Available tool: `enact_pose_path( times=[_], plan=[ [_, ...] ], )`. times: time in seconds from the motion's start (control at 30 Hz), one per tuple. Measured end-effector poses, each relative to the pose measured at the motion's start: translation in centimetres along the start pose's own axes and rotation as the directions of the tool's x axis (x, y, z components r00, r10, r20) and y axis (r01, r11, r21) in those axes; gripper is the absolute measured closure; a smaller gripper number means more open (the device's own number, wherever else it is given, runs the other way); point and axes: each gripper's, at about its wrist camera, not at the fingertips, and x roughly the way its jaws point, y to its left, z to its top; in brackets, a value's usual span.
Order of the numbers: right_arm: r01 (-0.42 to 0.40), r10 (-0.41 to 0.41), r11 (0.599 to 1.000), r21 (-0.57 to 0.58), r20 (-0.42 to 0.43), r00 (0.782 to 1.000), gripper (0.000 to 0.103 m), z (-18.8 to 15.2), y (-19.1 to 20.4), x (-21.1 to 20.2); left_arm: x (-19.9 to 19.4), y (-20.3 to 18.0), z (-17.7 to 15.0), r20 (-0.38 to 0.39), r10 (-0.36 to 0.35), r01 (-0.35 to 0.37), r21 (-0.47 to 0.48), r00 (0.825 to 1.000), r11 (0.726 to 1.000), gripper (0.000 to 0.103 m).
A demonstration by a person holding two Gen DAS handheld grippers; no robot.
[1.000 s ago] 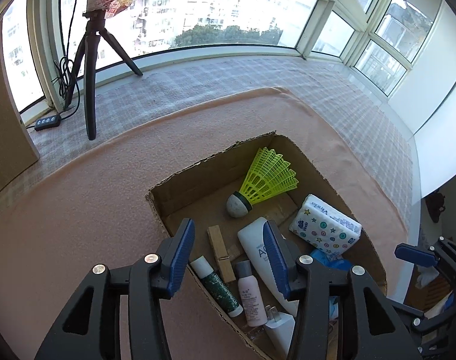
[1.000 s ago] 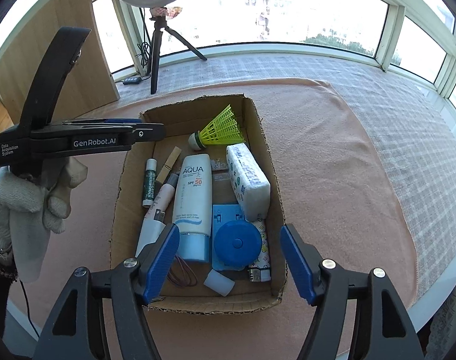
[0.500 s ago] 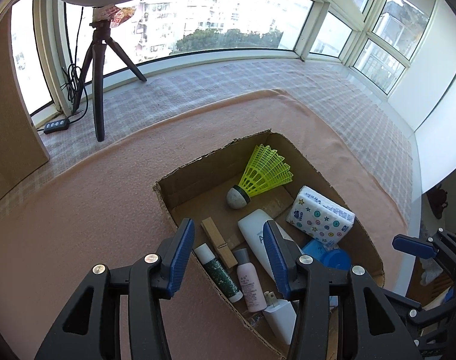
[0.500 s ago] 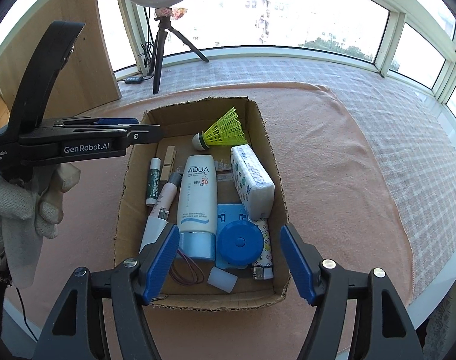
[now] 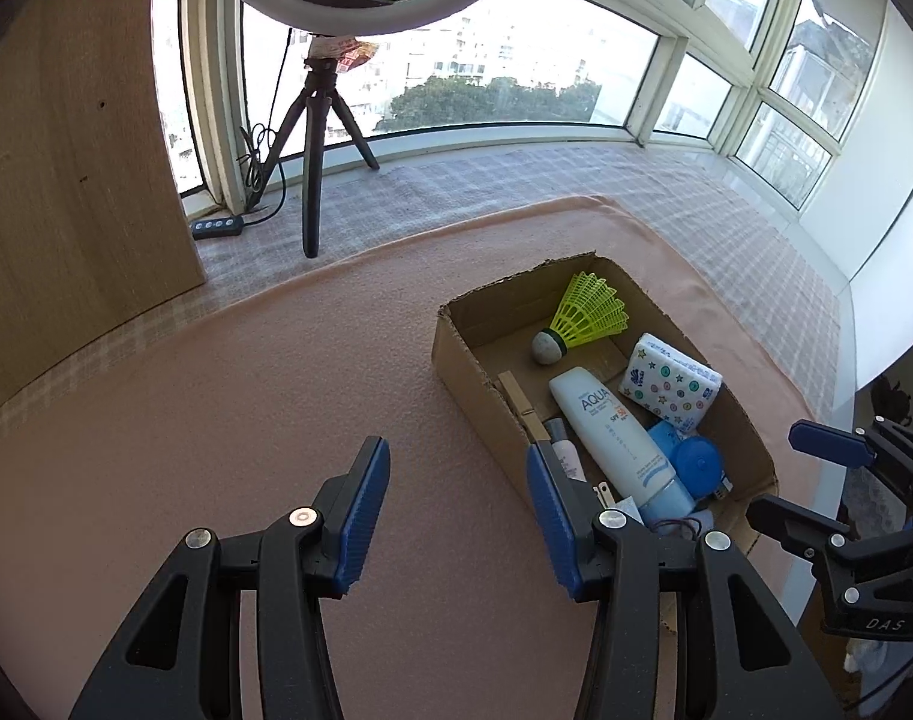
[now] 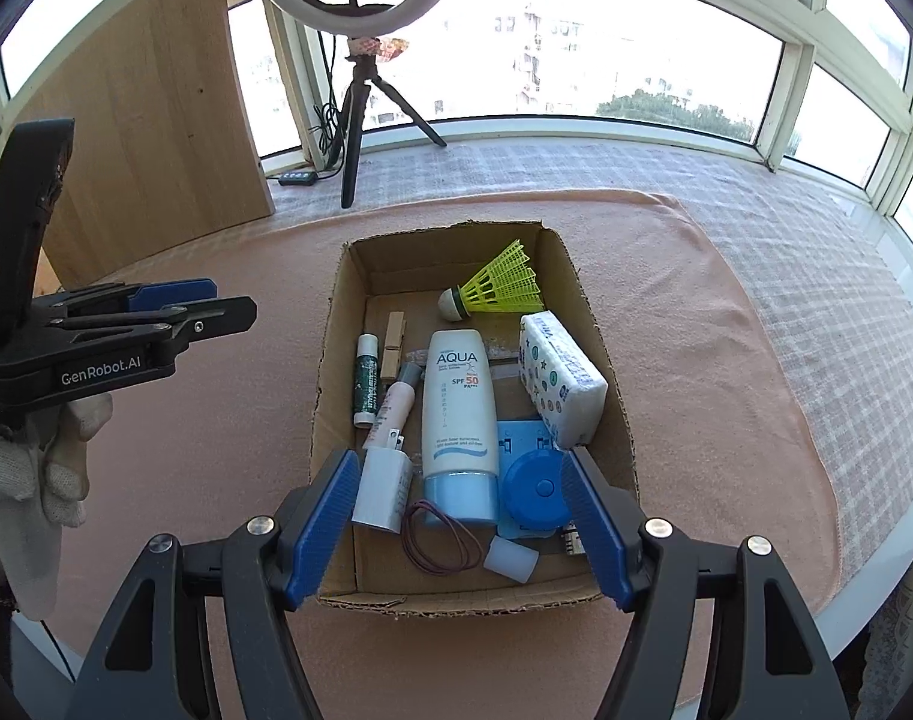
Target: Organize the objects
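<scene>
Left gripper (image 5: 456,510): black frame, blue pads, jaws apart with nothing between them; it hangs over bare pink cloth, the box at its 2 o'clock.
Right gripper (image 6: 462,516): same build, jaws apart and empty, held over the near end of the box.
Gloved hand (image 6: 30,480): white knit glove at 9 o'clock in the right wrist view, gripping the left gripper's handle.
Open brown cardboard box (image 6: 330,324): sits on the pink fleece cloth (image 6: 696,360), holding all the small things.
Yellow-green plastic shuttlecock (image 6: 498,291): far end of the box, 1 o'clock corner.
White AQUA sunscreen tube with pale blue cap (image 6: 459,420): lengthwise down the middle.
White tissue pack with coloured dots (image 6: 561,384): along the 3 o'clock wall.
Round blue plastic lid (image 6: 534,489): near end, just beside the tube's cap.
Wooden clothespin (image 6: 392,345): toward 10 o'clock, beside a dark green lip-balm stick (image 6: 365,378).
Black tripod with white ring light (image 6: 360,96): at 12 o'clock by the window.
</scene>
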Motion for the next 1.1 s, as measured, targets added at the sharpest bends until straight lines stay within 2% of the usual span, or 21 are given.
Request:
enact_pose_path(
  times=[0.23,0.3,0.43,0.77,0.9,1.1],
  plan=[
    [-0.041,0.042,0.999,-0.034,0.028,0.999,0.037,0.3,4.4,-1.0,-5.0,3.5,-3.5,0.025,0.051,-0.050,-0.045,0.998,0.998,0.051],
    [-0.049,0.050,0.998,-0.050,0.037,0.998,0.037,0.4,5.8,-1.3,-6.6,4.5,-4.8,0.032,0.068,-0.066,-0.062,0.997,0.996,0.046],
    [-0.065,0.070,0.995,-0.081,0.057,0.996,0.037,0.1,8.8,-1.7,-9.4,6.8,-7.9,0.044,0.103,-0.097,-0.118,0.994,0.988,0.044],
    [-0.104,0.114,0.984,-0.143,0.062,0.992,0.037,-1.6,15.9,-1.7,-14.6,12.0,-15.0,0.040,0.205,-0.187,-0.266,0.978,0.946,0.040],
    [-0.115,0.126,0.979,-0.168,0.058,0.990,0.037,-2.4,18.0,-1.6,-16.1,13.1,-17.3,0.035,0.240,-0.219,-0.303,0.970,0.927,0.032],
    [-0.103,0.119,0.977,-0.189,0.071,0.990,0.036,-3.2,20.1,-1.8,-17.8,14.2,-20.0,0.031,0.281,-0.253,-0.347,0.959,0.903,0.027]
  ],
)
